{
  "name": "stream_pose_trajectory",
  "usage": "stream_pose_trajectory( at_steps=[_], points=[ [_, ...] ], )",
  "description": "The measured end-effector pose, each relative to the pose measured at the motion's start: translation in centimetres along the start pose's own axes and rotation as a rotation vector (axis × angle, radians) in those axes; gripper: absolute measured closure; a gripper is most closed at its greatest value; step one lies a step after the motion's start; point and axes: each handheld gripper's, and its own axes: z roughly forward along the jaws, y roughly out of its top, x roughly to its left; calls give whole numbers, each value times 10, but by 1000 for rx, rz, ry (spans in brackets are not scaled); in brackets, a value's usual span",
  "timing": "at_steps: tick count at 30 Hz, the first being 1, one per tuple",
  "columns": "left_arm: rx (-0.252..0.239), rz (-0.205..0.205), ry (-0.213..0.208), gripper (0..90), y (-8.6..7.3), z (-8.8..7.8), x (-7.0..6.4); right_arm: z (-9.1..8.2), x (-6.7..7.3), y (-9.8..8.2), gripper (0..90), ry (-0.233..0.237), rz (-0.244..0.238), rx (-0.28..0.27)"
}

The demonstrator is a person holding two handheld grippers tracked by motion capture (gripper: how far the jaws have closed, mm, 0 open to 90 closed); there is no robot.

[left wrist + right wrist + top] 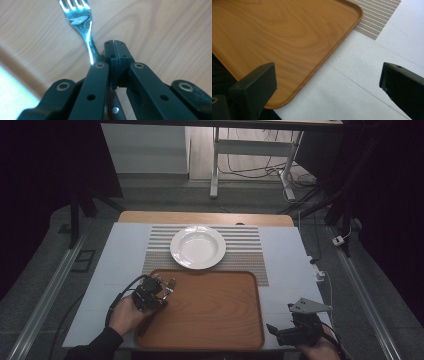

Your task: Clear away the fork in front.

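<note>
At the left of the wooden tray [215, 310], the left tool [159, 292] is pinched shut on a fork [81, 27] just over the tray. The right tool [280, 332], lower right, hangs spread and empty. Next is probably setting the fork by the white plate [198, 247].

Steel fork [82, 30] over wooden tray [162, 32]

plate [198, 247] on mat [248, 251] | tray [215, 312] before mat | fork [81, 22] over tray
</note>
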Motion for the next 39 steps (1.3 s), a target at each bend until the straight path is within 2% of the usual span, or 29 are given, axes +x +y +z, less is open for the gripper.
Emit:
stream_pose_trajectory(
  at_steps=[13, 18, 22, 25, 33, 39],
  points=[
    [3, -84, 31, 874, -10, -7, 19, 0, -1, 0, 16, 0, 12, -5],
    [0, -96, 30, 857, -11, -8, 22, 0, -1, 0, 16, 1, 12, -5],
    [-45, -83, 14, 783, -11, -13, 21, -1, -1, 0, 16, -1, 11, -4],
    [-68, -63, 19, 729, -11, -16, 19, -1, -1, 0, 16, -1, 13, -6],
    [-136, -19, 3, 578, -12, -24, 14, -1, -1, 0, 16, 0, 16, -7],
    [-204, 14, 22, 413, -18, -32, 9, -1, -1, 0, 16, 3, 17, -8]
  ],
)
